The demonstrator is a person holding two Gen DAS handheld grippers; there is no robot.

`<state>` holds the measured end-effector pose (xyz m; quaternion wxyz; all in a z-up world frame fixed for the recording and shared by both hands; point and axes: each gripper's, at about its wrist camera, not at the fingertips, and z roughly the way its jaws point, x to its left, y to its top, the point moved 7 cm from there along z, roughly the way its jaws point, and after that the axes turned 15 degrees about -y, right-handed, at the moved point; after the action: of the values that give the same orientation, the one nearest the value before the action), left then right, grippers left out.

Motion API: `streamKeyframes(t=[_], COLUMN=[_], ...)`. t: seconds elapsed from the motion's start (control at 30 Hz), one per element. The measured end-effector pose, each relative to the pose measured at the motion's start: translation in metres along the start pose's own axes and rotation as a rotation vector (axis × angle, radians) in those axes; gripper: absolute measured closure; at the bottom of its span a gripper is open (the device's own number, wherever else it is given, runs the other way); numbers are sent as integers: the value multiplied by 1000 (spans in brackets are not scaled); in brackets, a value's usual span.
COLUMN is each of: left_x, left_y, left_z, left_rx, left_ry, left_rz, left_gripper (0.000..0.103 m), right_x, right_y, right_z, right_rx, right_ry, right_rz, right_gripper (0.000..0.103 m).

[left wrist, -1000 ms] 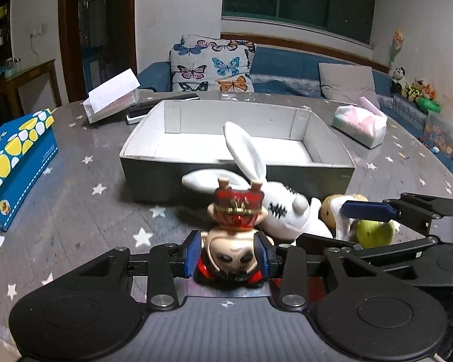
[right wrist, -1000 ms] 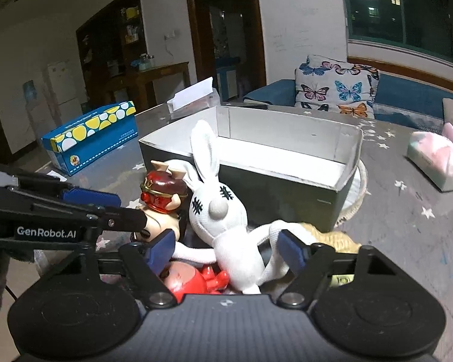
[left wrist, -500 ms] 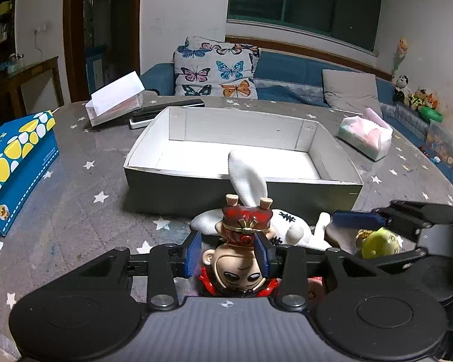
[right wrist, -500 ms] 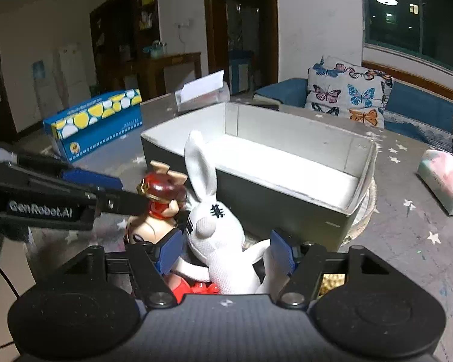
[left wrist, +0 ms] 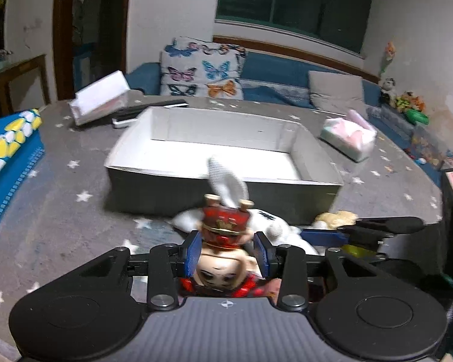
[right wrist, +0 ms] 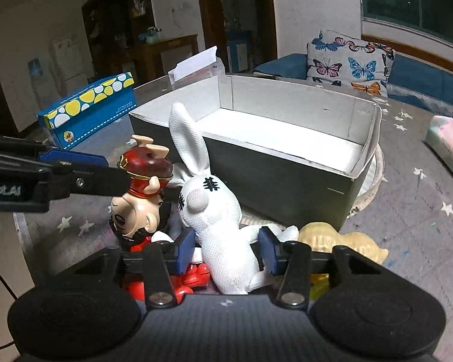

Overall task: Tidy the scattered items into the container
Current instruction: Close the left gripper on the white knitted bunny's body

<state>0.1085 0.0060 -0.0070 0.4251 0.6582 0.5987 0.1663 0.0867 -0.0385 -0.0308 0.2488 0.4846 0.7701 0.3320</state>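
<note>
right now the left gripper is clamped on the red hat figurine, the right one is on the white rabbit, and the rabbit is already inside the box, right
Not quite: the white rabbit is not inside the box. The right wrist view shows it in front of the box's near wall, between the right gripper pads. The rest holds: the left gripper is clamped on the red hat figurine.

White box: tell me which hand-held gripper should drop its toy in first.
Left, probably. The left hand-held gripper grips the small figurine facing the white box. The right hand-held gripper clamps the floppier white rabbit, near the box's corner.
</note>
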Motion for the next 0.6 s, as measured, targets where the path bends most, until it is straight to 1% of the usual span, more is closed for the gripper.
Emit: streamKeyframes(t=[0.07, 0.17, 0.27, 0.37, 0.5, 0.6], left_x=[-6, -12, -16, -22, -28, -27], left_y=[0, 1, 0, 1, 1, 3], left_z=[2, 9, 22, 31, 38, 42], left_rx=[5, 19, 50, 72, 89, 97], left_ry=[-37, -64, -70, -95, -92, -94], left_rz=[3, 12, 11, 6, 25, 14], left_gripper=[62, 63, 63, 63, 63, 63], right_x=[-1, -2, -3, -3, -5, -7], right_y=[-2, -5, -7, -7, -8, -10], right_z=[-2, -4, -4, -3, -7, -12], right_rx=[0, -1, -4, -12, -28, -39], right_ry=[-5, -7, -1, -6, 0, -3], right_rz=[0, -1, 5, -1, 16, 23], right_gripper=[63, 64, 64, 64, 69, 71])
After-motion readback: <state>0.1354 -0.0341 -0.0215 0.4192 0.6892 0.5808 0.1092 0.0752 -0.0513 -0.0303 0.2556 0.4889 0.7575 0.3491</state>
